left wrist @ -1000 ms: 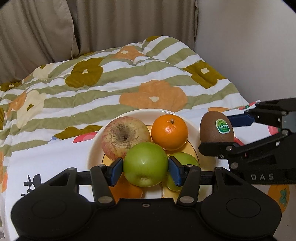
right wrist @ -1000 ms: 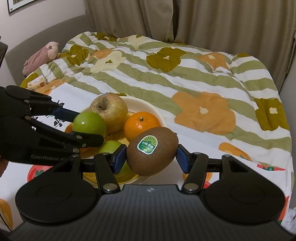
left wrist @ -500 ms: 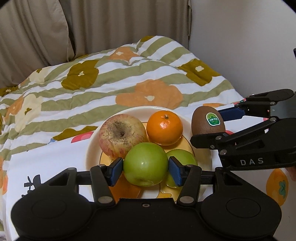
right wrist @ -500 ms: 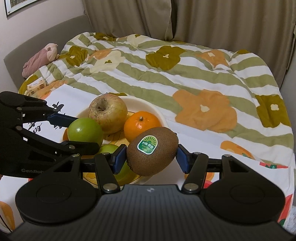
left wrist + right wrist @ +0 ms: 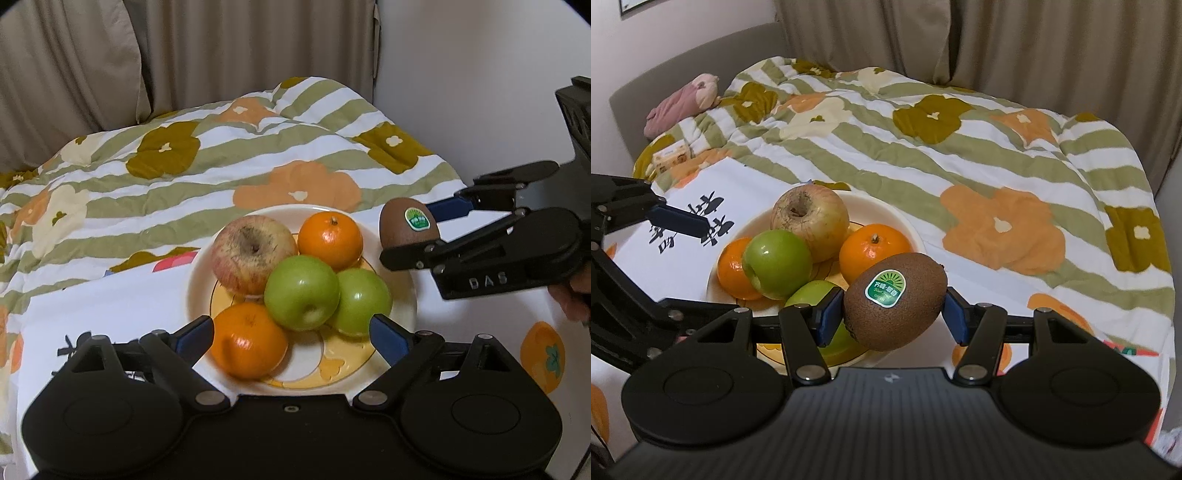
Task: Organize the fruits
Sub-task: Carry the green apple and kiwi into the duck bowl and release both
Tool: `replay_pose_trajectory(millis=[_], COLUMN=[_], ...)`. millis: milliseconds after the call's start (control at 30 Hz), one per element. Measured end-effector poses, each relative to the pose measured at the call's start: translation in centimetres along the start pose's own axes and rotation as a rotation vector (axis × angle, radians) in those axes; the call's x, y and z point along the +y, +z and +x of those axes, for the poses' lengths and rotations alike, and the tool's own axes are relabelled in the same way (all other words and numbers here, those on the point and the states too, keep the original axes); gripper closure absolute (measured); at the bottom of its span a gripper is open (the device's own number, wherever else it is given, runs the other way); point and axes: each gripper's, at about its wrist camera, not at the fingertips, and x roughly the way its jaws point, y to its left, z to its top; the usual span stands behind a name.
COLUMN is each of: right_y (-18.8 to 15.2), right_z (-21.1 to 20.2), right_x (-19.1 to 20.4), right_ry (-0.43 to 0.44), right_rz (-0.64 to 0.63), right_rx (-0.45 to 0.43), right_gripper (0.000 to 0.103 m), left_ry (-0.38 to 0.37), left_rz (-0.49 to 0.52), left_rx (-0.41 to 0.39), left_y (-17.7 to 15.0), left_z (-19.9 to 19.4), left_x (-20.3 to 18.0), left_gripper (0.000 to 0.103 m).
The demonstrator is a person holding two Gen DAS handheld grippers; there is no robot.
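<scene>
Your left claw (image 5: 291, 332) is opening, its blue pads clear of the fruit: nothing is pinched. Just ahead of it, between the spread fingers and slightly beyond, the green apple (image 5: 302, 291) sits on top of the pile on the plate (image 5: 406, 295). A second green apple (image 5: 364, 301) lies toward your right finger, an orange (image 5: 248, 341) just inside your left finger, and the red apple (image 5: 253, 253) and another orange (image 5: 330, 240) are farther ahead.

Your right claw (image 5: 893, 310) pinches the kiwi (image 5: 895, 301) end to end, holding it off the right rim of the plate, above the cloth.

The kiwi looks light and soft-skinned, so hard pressure would probably bruise it; its fuzz should give grip, and holding it by the ends as you do seems sound. The apples look firm, heavier and waxy-smooth; they would likely slip unless taken across their widest middle. The top apple rests on round neighbours and may roll if nudged.
</scene>
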Motion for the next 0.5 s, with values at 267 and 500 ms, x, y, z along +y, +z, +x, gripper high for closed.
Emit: replay_pose_trajectory(millis=[267,500], right_y=[-0.1,0.0], right_z=[1.4,1.4], right_x=[-0.1,-0.3], right_ry=[0.043,0.064], right_rz=[-0.074,-0.054], right_rx=[0.010,-0.024], right_gripper=[0.030,0.016], left_ry=[0.014,0.027], left_rz=[-0.025,-0.037], left_rx=[0.008,0.005], left_y=[-1.2,-1.5], left_z=[-0.8,-1.2], left_x=[0.4,0.5], left_gripper=[0.009,0.009])
